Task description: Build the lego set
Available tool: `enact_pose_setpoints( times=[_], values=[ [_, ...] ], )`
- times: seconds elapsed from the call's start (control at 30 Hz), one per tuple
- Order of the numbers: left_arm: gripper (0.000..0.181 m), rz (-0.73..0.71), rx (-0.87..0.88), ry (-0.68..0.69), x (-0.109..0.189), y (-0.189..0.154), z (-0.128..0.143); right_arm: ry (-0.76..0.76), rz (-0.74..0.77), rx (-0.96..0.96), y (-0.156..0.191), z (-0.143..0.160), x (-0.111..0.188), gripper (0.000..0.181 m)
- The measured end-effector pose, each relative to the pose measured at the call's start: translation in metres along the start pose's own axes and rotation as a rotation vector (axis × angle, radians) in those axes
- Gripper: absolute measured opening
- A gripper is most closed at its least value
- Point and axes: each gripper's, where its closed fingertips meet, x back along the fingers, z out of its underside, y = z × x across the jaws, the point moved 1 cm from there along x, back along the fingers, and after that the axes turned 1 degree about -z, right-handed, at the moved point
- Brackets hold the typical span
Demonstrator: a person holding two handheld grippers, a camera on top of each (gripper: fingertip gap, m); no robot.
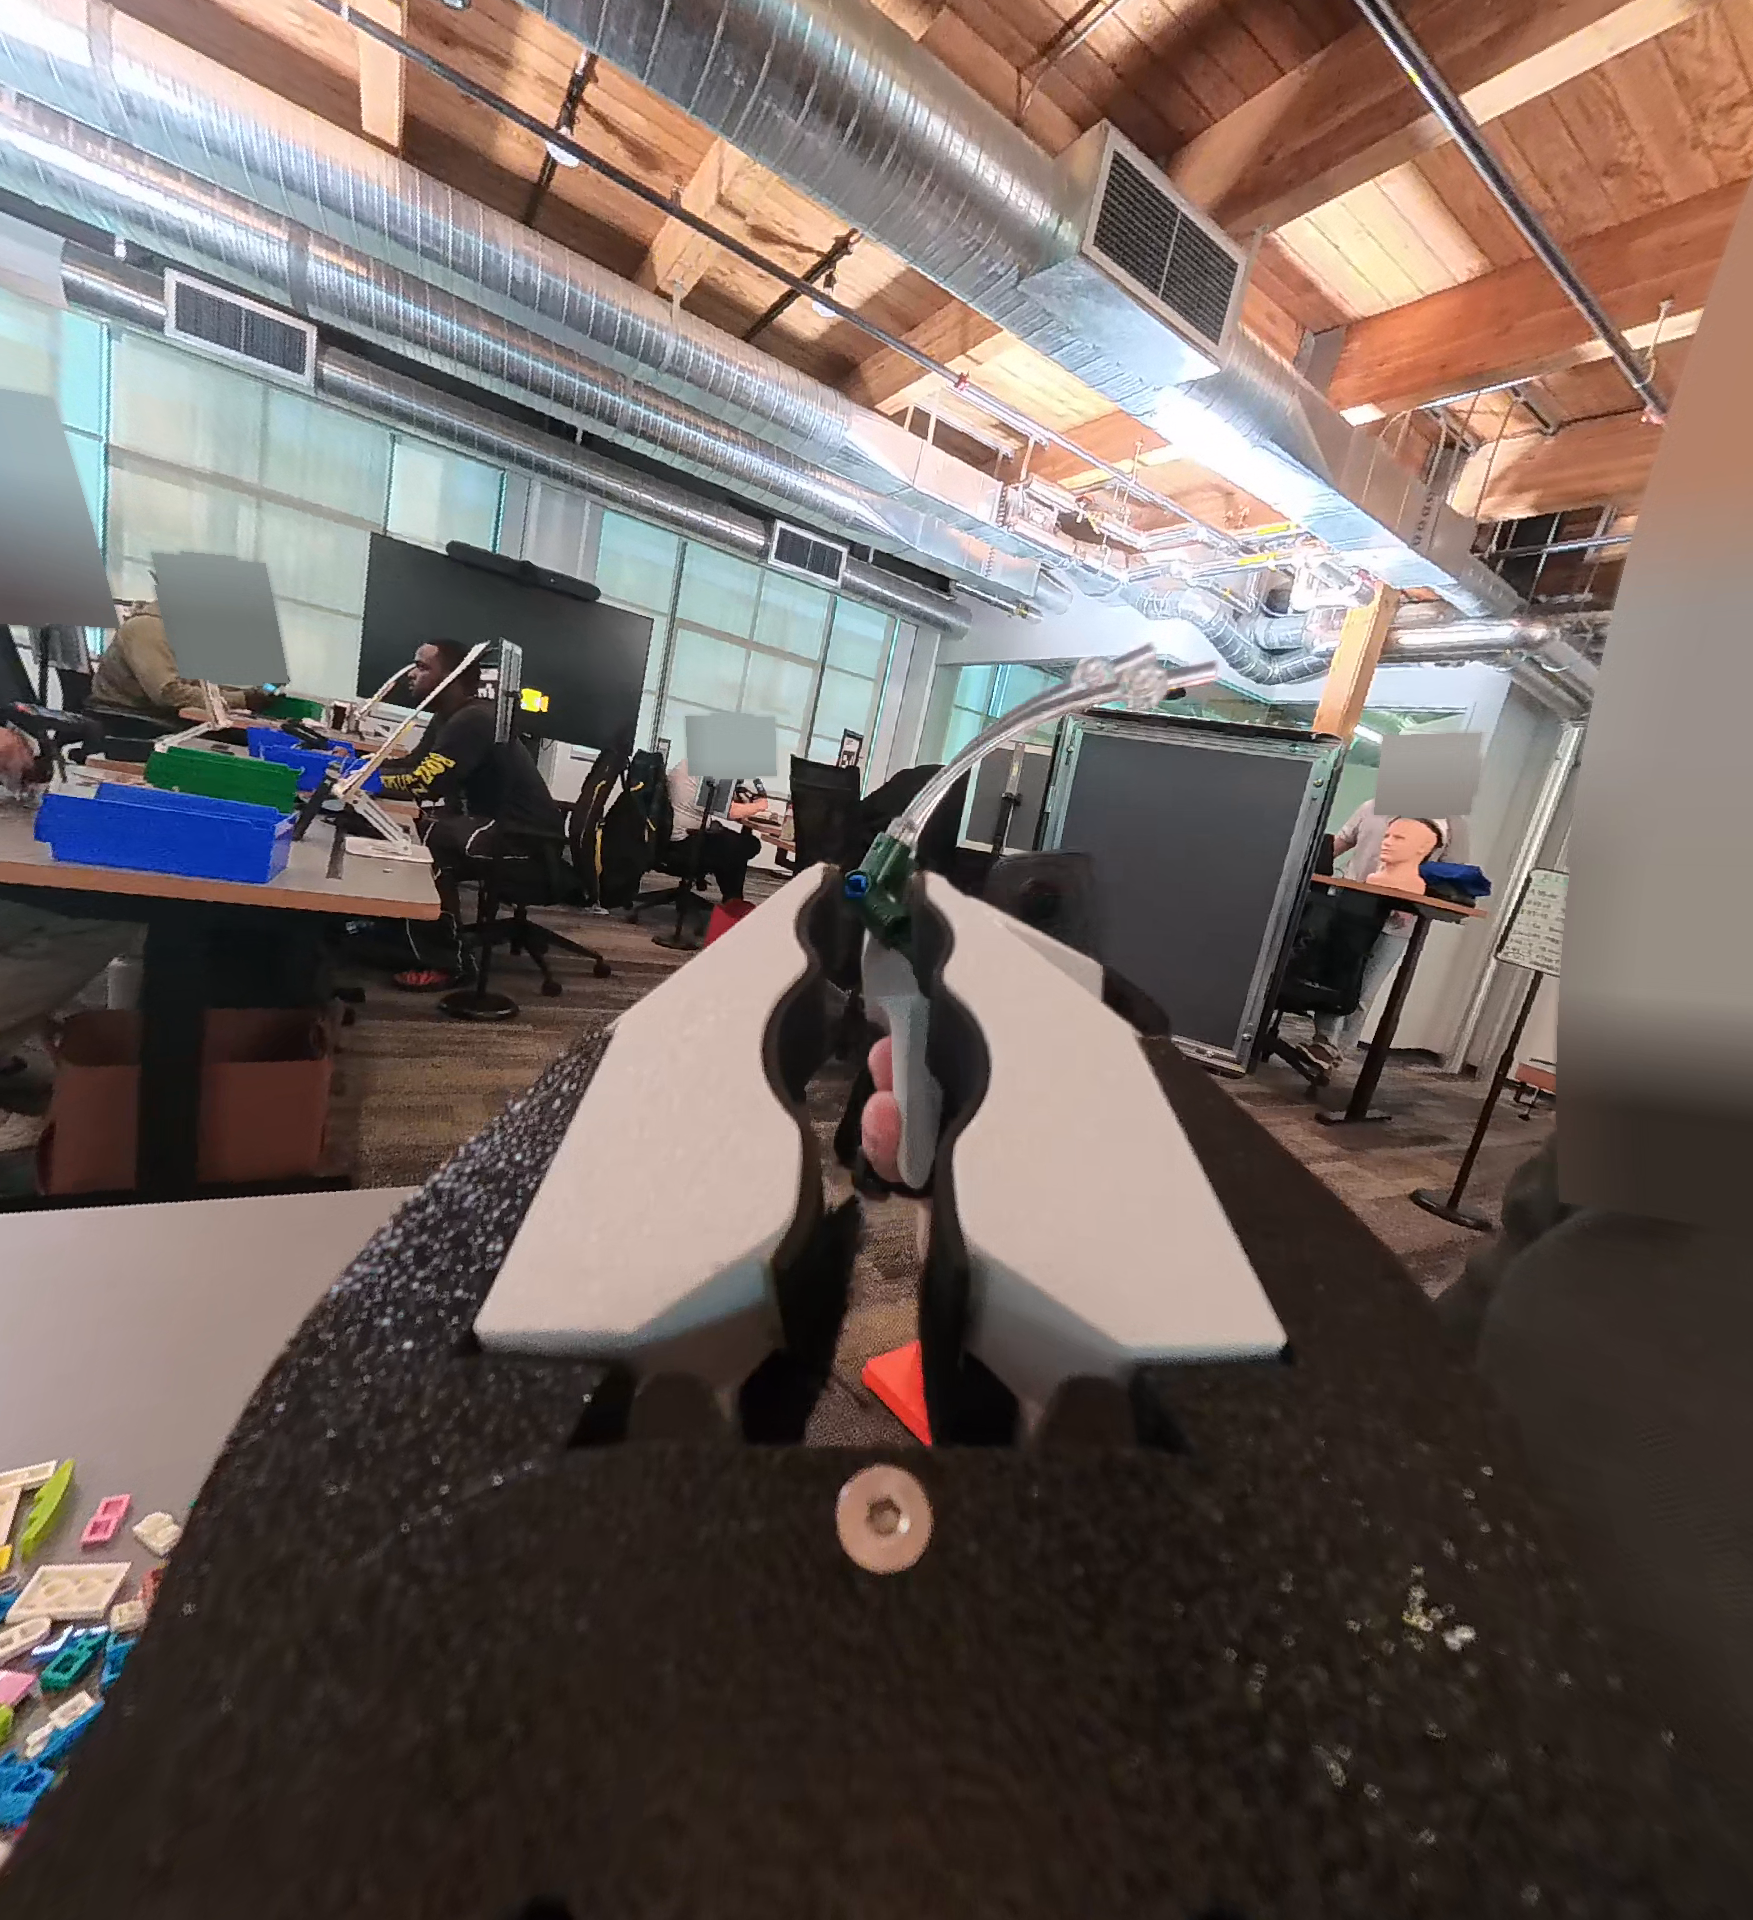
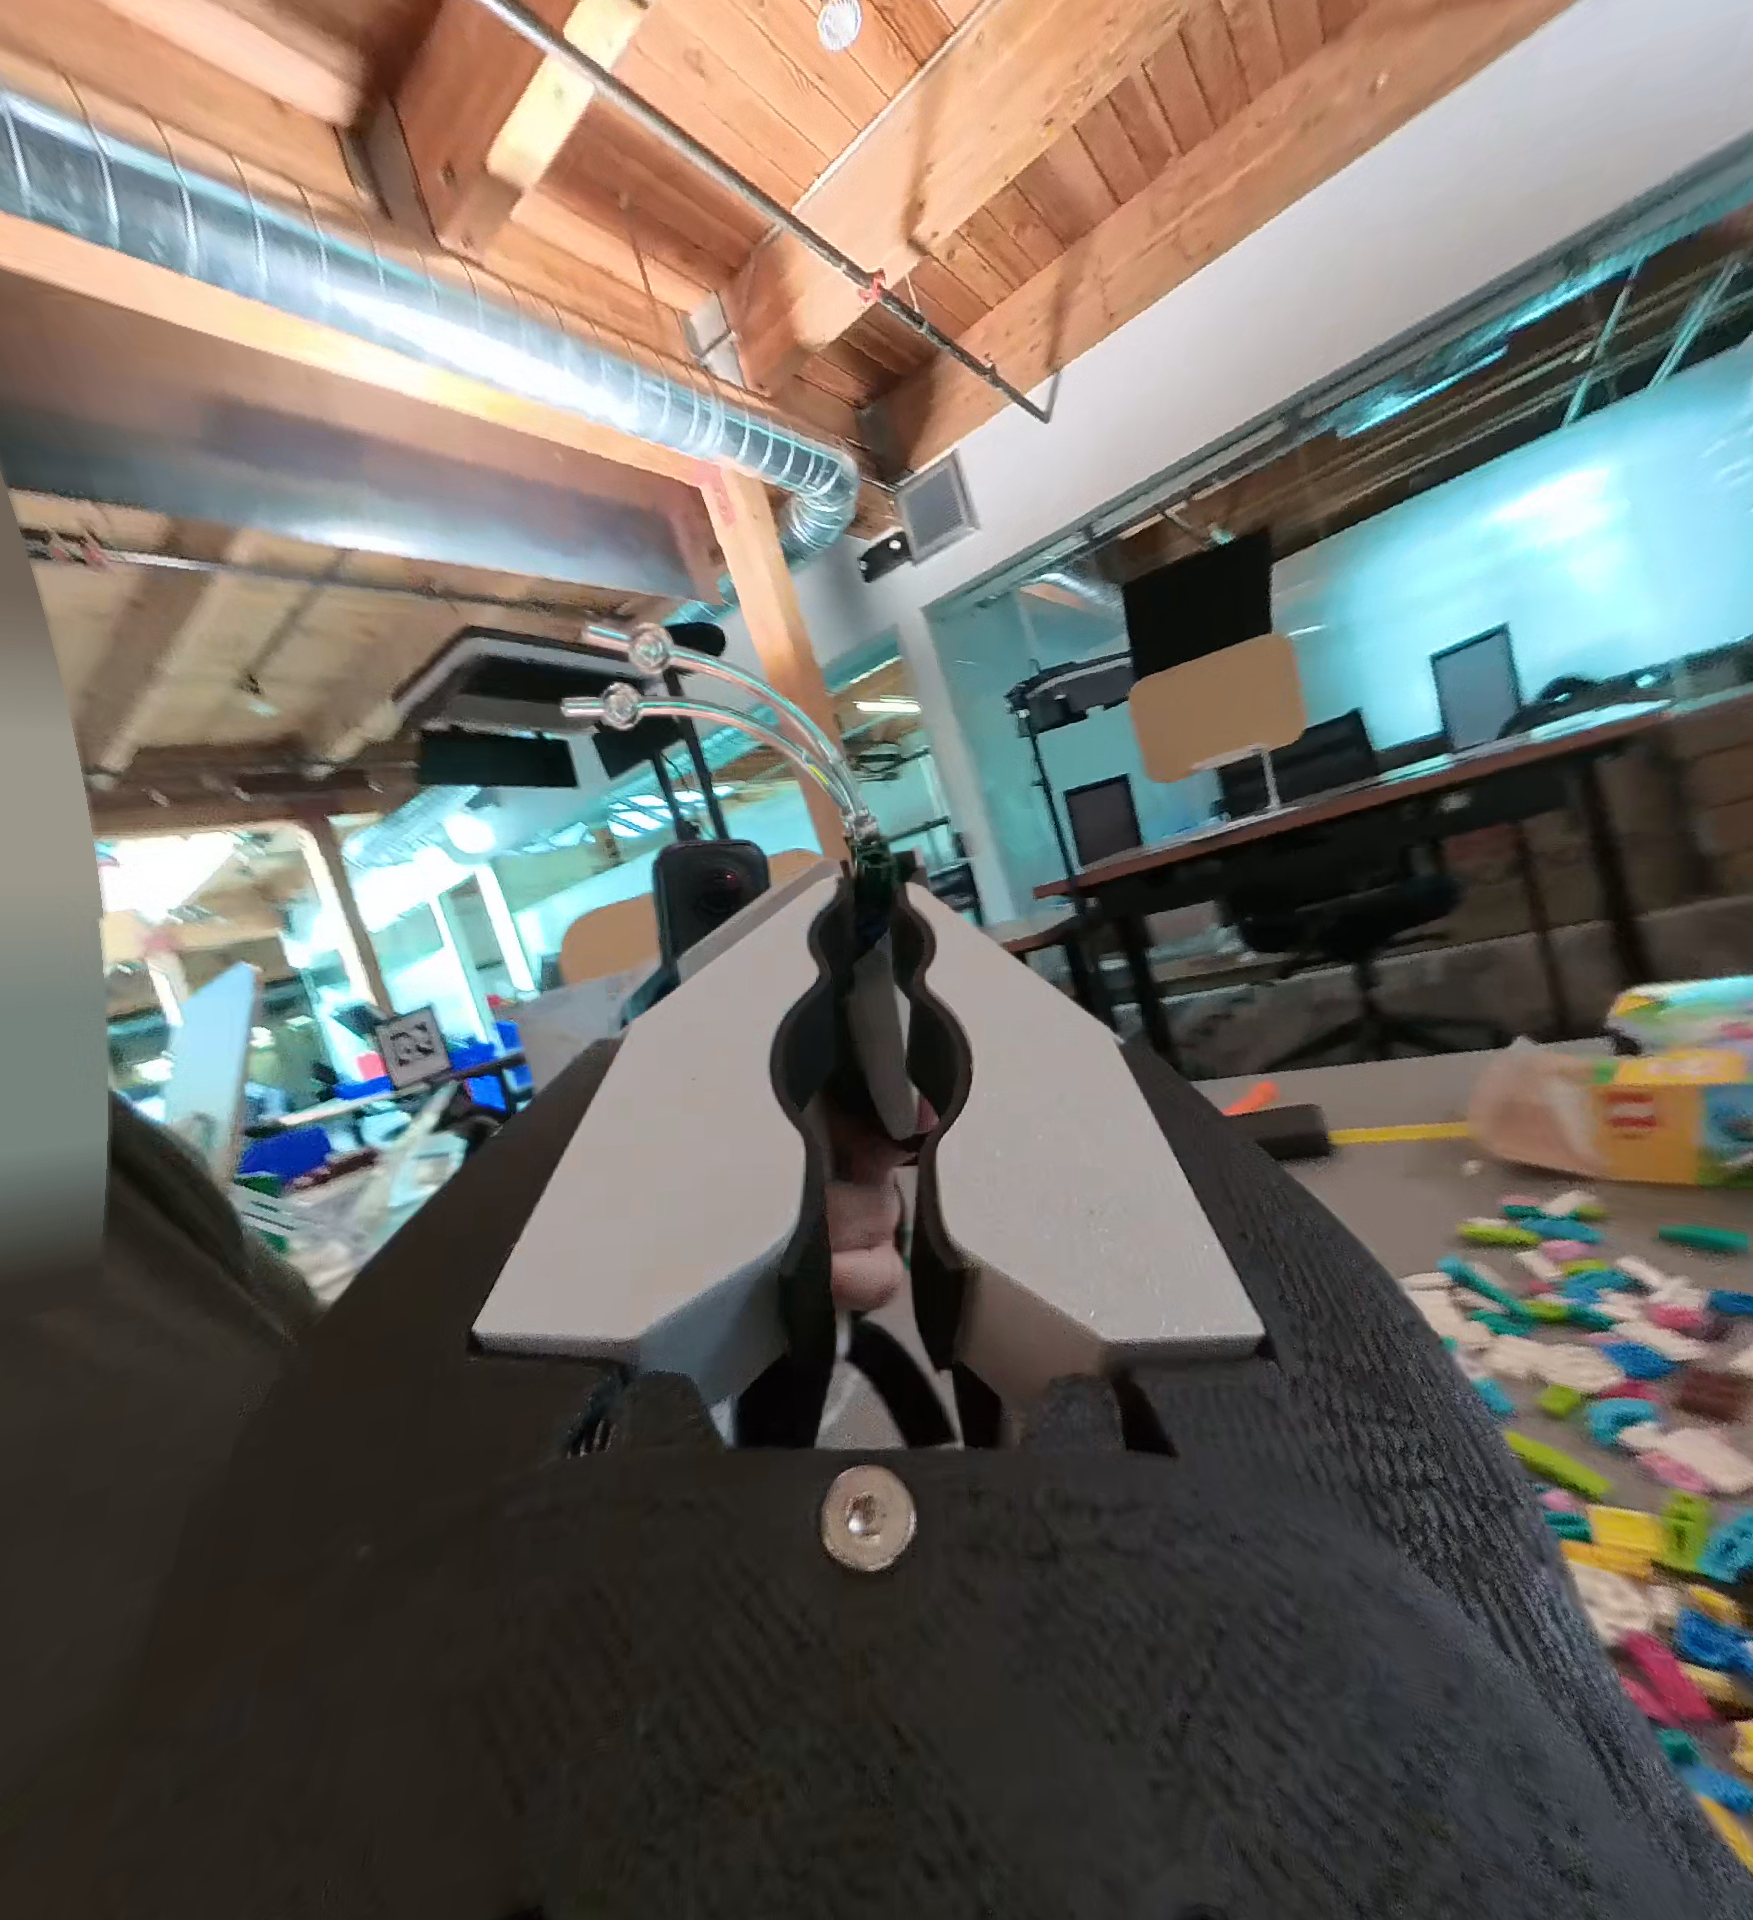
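Observation:
My left gripper (image 1: pixel 874 883) is tilted upward and shut on a small lego assembly (image 1: pixel 877 899). The assembly is a dark green piece with a blue stud, a grey blade-like piece (image 1: pixel 908 1060) below it and clear curved stems (image 1: pixel 965 758) rising above the tips. My right gripper (image 2: pixel 872 878) is also tilted upward and shut on what looks like the same assembly: a green piece (image 2: pixel 872 868), a grey piece (image 2: pixel 877 1039) and two clear curved stems (image 2: pixel 747 707). A person's fingers (image 1: pixel 882 1101) show through the gap between the jaws in both views.
Loose coloured lego pieces lie on the grey table, low left in the left wrist view (image 1: pixel 10 1590) and right in the right wrist view (image 2: pixel 1630 1403). A lego box (image 2: pixel 1682 1122) stands behind them. An orange piece (image 1: pixel 903 1387) lies below the left gripper. People sit at desks with blue bins (image 1: pixel 165 831). My left and right fingertips are right by each other.

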Motion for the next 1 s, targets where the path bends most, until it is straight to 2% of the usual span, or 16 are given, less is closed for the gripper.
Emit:
enact_pose_setpoints(
  times=[0.3,0.53,0.6,0.63,0.7,0.77,0.9,1.0],
  values=[
    [0.008,-0.024,0.075,0.011,-0.004,0.002,0.004,0.039,0.097,0.284,-0.002,-0.001,0.004,0.005],
    [0.008,-0.058,0.052,0.014,-0.006,0.004,0.004,0.041,0.133,0.353,-0.003,-0.003,0.005,0.005],
    [0.008,-0.086,-0.022,0.004,-0.006,0.004,0.003,0.012,0.136,0.307,-0.003,-0.006,0.005,0.006],
    [0.015,-0.095,-0.087,-0.004,-0.005,0.002,0.002,-0.017,0.145,0.265,-0.006,-0.009,0.006,0.006],
    [0.050,-0.146,-0.264,0.012,-0.004,0.002,0.002,-0.044,0.162,0.201,-0.014,-0.013,0.010,0.006],
    [0.062,-0.202,-0.443,0.079,-0.004,0.004,0.009,-0.045,0.157,0.156,-0.018,-0.012,0.012,0.006],
    [0.056,-0.277,-0.671,0.130,-0.006,0.006,0.014,-0.038,0.087,0.043,-0.013,-0.006,0.006,0.006],
    [0.049,-0.308,-0.757,0.145,-0.007,0.008,0.015,-0.037,0.045,-0.036,-0.011,-0.003,0.004,0.006]
  ],
)
